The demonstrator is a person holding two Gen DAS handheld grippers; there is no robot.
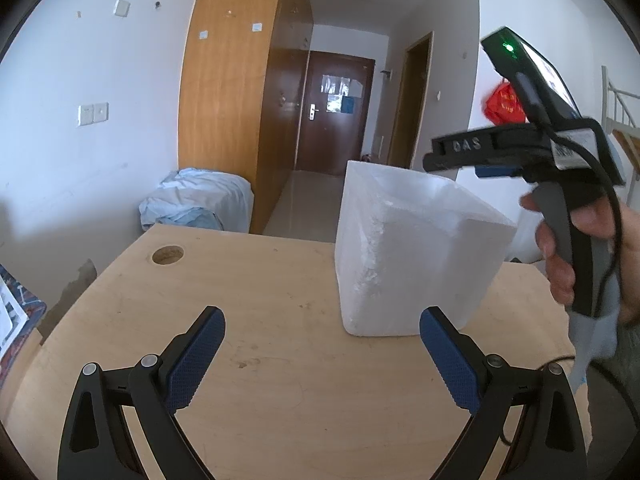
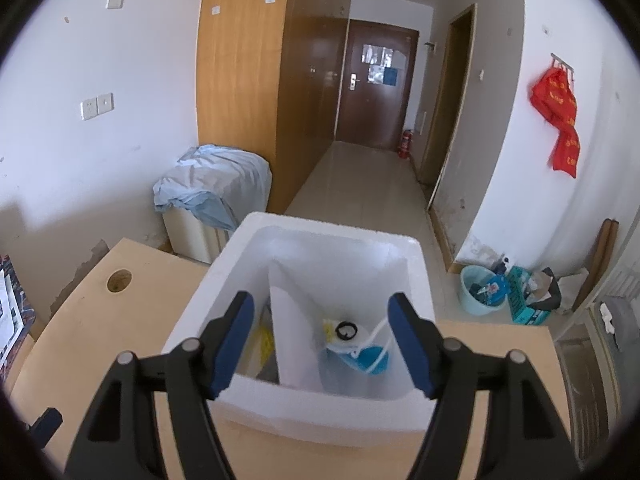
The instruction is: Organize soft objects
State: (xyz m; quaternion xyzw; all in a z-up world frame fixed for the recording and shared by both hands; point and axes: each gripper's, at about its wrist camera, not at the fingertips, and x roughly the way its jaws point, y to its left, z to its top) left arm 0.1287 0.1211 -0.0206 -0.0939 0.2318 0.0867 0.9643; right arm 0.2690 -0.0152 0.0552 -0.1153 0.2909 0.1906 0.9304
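White foam box (image 2: pixel 296 404) sits centre frame on the pale bench (image 2: pixel 160 280), a white divider (image 2: pixel 290 336) splitting it. Down in the right compartment: a blue and white soft bundle (image 2: pixel 360 350), with something yellow (image 2: pixel 266 340) left of the divider, hard to make out. Right hand-held gripper (image 2: pixel 322 340) hovers above, blue pads spread, nothing between. Left hand-held gripper (image 1: pixel 322 360) also spread, empty, lower frame. Cloth-draped furniture (image 2: pixel 216 184) stands behind.
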